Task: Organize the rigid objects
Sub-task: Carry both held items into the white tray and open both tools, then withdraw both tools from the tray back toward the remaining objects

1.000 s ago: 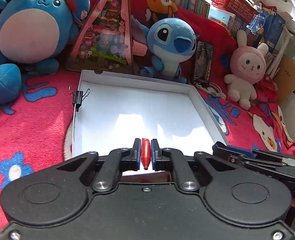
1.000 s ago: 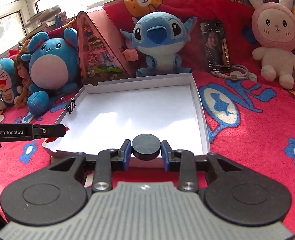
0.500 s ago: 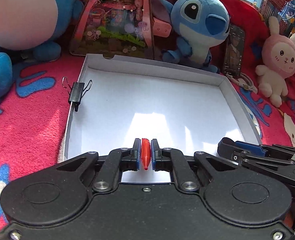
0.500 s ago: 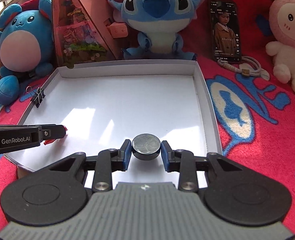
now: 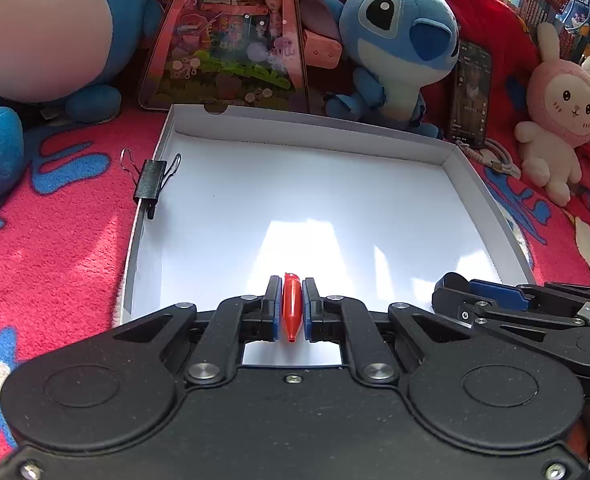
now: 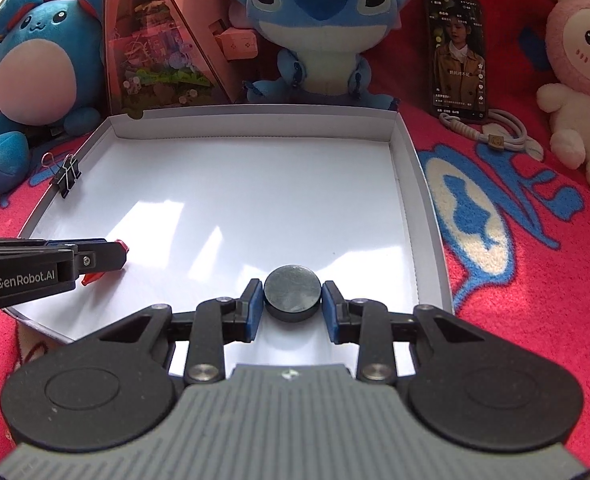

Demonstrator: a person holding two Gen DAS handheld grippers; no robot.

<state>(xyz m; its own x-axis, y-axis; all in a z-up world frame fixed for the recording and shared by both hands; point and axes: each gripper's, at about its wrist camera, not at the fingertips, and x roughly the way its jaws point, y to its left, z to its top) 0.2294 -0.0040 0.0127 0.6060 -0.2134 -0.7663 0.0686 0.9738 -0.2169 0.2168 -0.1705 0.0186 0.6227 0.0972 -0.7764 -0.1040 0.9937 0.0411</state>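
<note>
You are at the placing step: your left gripper (image 5: 291, 307) clamps a red pen cap (image 5: 291, 304), your right gripper (image 6: 291, 307) a dark metal disc (image 6: 291, 292), both over the white box lid (image 6: 423, 184). Next, lower each gently and release inside.

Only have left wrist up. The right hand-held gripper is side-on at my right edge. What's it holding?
Observer: The right hand-held gripper is shut on a dark round disc, flat face up, over the near end of the white box.
Operator: And my red piece, seen from the other side, is it inside the box outline?
Observer: Yes. In the right wrist view the left hand-held gripper reaches in over the box's near left corner, with the red piece poking out under its fingers. I can't tell whether it touches the floor.
</note>
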